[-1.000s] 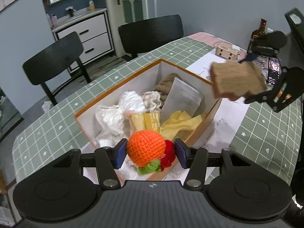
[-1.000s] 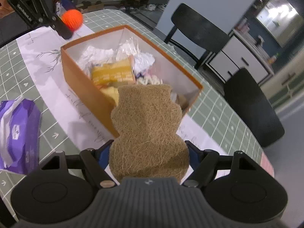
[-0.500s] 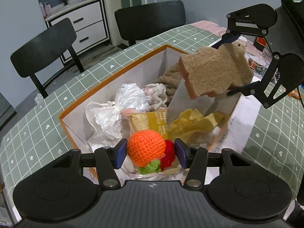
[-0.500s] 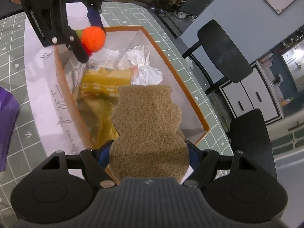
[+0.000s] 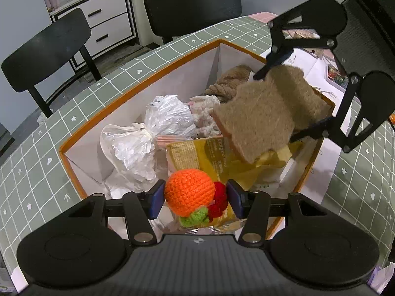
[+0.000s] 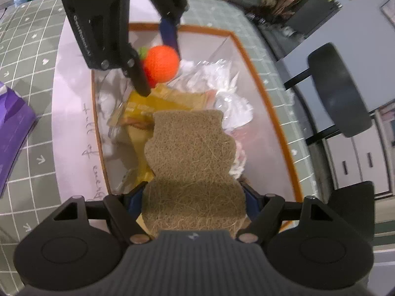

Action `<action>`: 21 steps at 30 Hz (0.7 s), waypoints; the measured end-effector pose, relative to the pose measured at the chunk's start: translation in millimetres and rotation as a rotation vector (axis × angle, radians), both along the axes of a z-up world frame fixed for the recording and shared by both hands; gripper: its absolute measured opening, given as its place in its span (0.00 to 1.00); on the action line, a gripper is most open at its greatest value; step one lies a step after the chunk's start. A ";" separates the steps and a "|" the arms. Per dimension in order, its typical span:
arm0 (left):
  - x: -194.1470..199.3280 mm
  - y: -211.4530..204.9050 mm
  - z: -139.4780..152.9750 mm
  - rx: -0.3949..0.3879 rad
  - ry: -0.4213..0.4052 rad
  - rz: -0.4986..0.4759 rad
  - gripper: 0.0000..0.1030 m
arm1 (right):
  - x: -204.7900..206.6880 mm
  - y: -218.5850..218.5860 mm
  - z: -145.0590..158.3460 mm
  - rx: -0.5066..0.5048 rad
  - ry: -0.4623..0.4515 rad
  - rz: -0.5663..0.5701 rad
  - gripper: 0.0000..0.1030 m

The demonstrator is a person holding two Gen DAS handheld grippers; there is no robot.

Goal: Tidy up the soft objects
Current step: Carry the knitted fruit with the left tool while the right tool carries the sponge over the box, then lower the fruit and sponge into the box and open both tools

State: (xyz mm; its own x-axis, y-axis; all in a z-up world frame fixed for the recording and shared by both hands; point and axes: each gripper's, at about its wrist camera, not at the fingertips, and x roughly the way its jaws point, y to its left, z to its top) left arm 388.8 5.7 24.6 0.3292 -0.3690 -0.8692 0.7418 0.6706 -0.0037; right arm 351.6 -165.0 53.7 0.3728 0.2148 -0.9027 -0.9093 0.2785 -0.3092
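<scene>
An orange-rimmed cardboard box (image 5: 138, 91) (image 6: 259, 74) sits on the green checked table. Inside lie a white plastic bag (image 5: 148, 135), a yellow packet (image 5: 197, 153), a pale knitted piece (image 5: 205, 113) and a brown cloth (image 5: 229, 81). My left gripper (image 5: 195, 194) is shut on a crocheted orange toy (image 5: 188, 191) (image 6: 161, 63) with red and green parts, held over the box's near end. My right gripper (image 6: 193, 202) is shut on a flat brown fibre sponge (image 6: 190, 162) (image 5: 266, 116), which hangs over the box's right side.
Two black chairs (image 5: 49, 49) (image 5: 192, 7) stand past the table's far edge, with a white drawer unit (image 5: 103, 27) behind. A purple tissue pack (image 6: 12, 128) lies left of the box on the table. White paper with writing (image 6: 74, 133) lies under the box.
Both grippers came down and in over the box. The brown sponge moved from outside the box's right edge to above its contents, and the right wrist rolled.
</scene>
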 end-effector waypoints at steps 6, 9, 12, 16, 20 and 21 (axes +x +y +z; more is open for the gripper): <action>4.9 -1.2 -7.3 0.015 0.031 -0.015 0.59 | 8.3 5.7 -5.5 0.018 0.117 0.028 0.74; 6.7 -0.9 -13.3 0.031 0.053 -0.015 0.59 | 15.3 3.3 -5.2 0.042 0.187 0.027 0.74; 6.2 -0.2 -19.3 0.036 0.068 -0.025 0.59 | 20.6 2.4 -7.2 0.061 0.232 0.020 0.74; 7.4 1.5 -22.5 0.028 0.076 -0.025 0.59 | 28.5 -2.2 -11.0 0.106 0.280 0.009 0.74; 8.5 2.4 -24.1 0.030 0.079 -0.024 0.59 | 34.9 -1.5 -23.3 0.094 0.324 -0.020 0.75; 9.0 2.7 -24.7 0.031 0.081 -0.024 0.59 | 36.9 -2.0 -25.1 0.105 0.347 -0.034 0.75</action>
State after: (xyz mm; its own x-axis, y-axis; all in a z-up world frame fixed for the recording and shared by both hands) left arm 397.8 8.3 -0.1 0.2487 -0.3482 -0.9038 0.7556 0.6535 -0.0439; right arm 388.5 -167.0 28.7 0.0561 0.3058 -0.9504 -0.9448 0.3240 0.0485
